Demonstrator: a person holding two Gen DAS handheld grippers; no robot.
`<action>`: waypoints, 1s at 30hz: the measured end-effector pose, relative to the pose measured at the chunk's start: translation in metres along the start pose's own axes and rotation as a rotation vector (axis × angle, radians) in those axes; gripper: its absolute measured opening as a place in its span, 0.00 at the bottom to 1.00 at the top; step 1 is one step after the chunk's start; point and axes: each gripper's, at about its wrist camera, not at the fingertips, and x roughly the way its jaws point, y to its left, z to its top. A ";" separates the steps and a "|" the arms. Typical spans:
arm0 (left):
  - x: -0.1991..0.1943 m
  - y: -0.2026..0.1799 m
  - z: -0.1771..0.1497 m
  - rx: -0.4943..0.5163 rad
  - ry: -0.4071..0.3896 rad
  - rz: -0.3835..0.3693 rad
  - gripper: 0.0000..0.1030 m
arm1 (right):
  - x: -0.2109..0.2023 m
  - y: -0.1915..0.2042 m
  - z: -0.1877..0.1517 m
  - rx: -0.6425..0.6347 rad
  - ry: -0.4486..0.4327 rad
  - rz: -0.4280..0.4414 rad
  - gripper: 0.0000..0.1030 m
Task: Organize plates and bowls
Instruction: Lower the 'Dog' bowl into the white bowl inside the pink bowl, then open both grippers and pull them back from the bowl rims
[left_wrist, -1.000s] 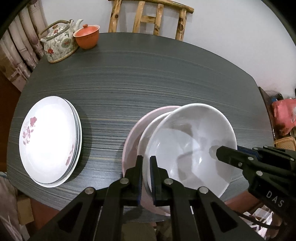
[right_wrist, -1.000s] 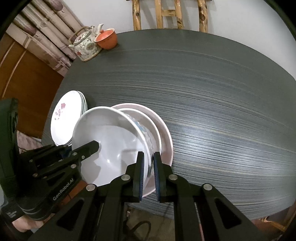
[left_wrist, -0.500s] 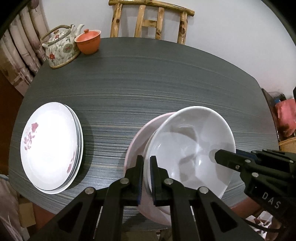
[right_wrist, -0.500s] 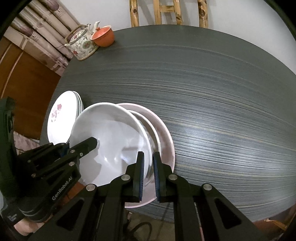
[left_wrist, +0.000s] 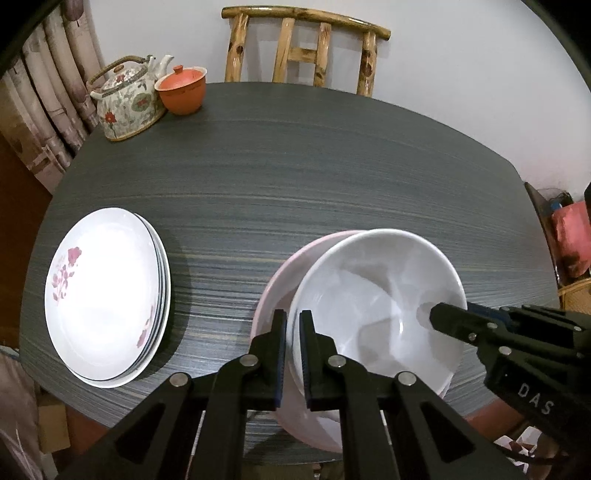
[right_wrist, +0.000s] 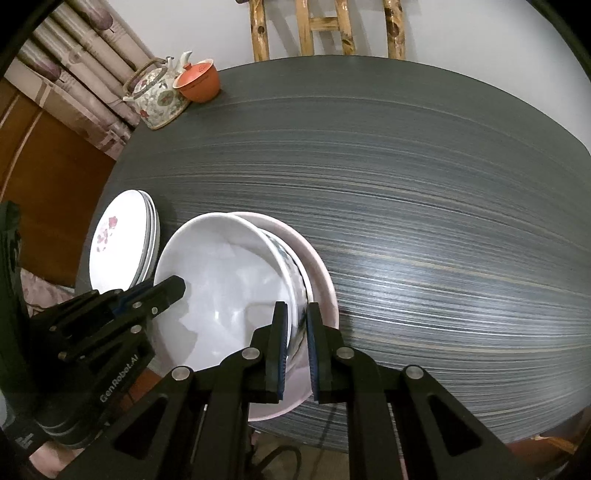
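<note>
A plain white bowl (left_wrist: 376, 314) (right_wrist: 229, 295) is held by both grippers over a wide pink dish (left_wrist: 271, 295) (right_wrist: 325, 273) near the table's front edge. My left gripper (left_wrist: 293, 321) (right_wrist: 173, 288) is shut on the bowl's left rim. My right gripper (right_wrist: 297, 314) (left_wrist: 439, 317) is shut on its right rim. A patterned bowl (right_wrist: 295, 262) shows just under the white one, inside the pink dish. A stack of white plates with pink flowers (left_wrist: 107, 295) (right_wrist: 118, 240) lies to the left.
The dark grey table (left_wrist: 295, 166) (right_wrist: 406, 184) carries a flowered teapot (left_wrist: 125, 99) (right_wrist: 159, 96) and an orange lidded cup (left_wrist: 183, 90) (right_wrist: 197, 81) at its far left corner. A wooden chair (left_wrist: 303, 48) stands behind the table.
The white bowl has settled more squarely over the bowl in the pink dish, whose rim no longer shows in the left wrist view. Both grippers keep their grip.
</note>
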 end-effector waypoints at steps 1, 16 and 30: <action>-0.001 0.000 0.000 0.002 -0.001 0.006 0.07 | 0.000 -0.001 0.000 0.002 0.000 0.002 0.11; -0.012 0.004 0.000 -0.016 -0.039 -0.003 0.31 | -0.003 -0.001 -0.003 0.016 -0.016 0.031 0.28; -0.027 0.016 -0.001 -0.055 -0.064 -0.034 0.36 | -0.012 0.007 -0.004 0.011 -0.062 0.014 0.47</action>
